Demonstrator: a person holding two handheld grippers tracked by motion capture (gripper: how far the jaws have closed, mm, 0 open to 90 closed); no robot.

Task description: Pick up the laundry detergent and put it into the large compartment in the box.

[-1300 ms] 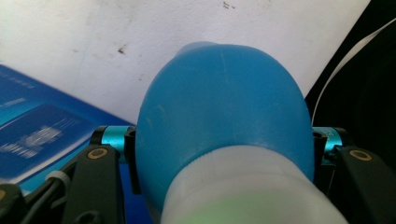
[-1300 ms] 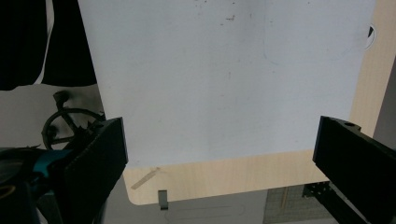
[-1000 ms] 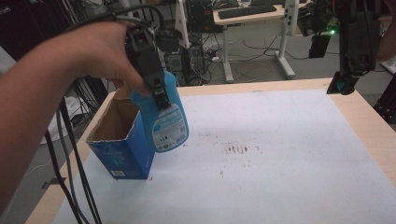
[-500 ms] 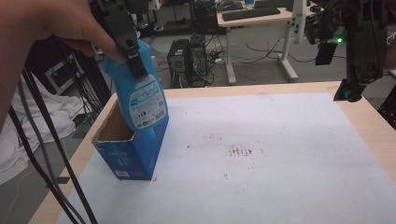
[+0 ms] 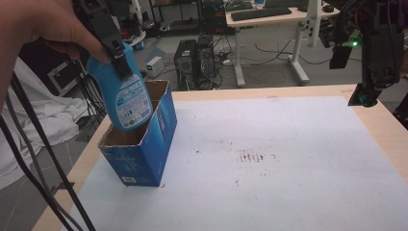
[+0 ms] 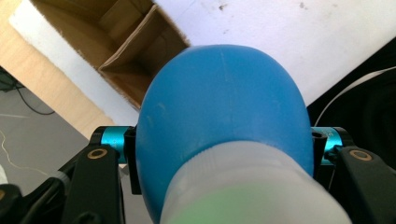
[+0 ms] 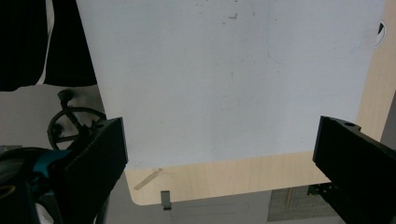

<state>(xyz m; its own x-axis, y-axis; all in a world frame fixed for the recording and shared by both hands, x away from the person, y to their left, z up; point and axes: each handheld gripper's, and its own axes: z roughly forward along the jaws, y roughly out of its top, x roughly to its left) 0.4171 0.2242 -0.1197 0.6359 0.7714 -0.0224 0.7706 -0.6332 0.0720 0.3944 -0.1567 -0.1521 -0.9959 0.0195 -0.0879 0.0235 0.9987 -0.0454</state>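
A blue bottle [image 5: 126, 96] with a white label hangs tilted, cap end up, its base at the open top of a blue cardboard box [image 5: 144, 154] on the table's left side. My left gripper [image 5: 120, 62] is shut on the bottle's upper part, a hand above it. In the left gripper view the blue bottle [image 6: 219, 107] bulges between the jaws, with the box's brown inside [image 6: 135, 51] below it. My right gripper [image 5: 366, 94] hangs over the table's far right corner. Its jaws stand wide open over the white mat [image 7: 224, 74], nothing between them.
A white mat [image 5: 288, 168] covers the wooden table [image 5: 380, 120], with dark smudges near its middle. Black cables [image 5: 33, 163] trail down at the left edge. Beyond the table stand a desk [image 5: 269, 17] and computer towers [image 5: 197, 57] on the floor.
The left hand has carried the bottle up and to the left, from beside the box's right wall to over its open top. The right gripper has stayed put.
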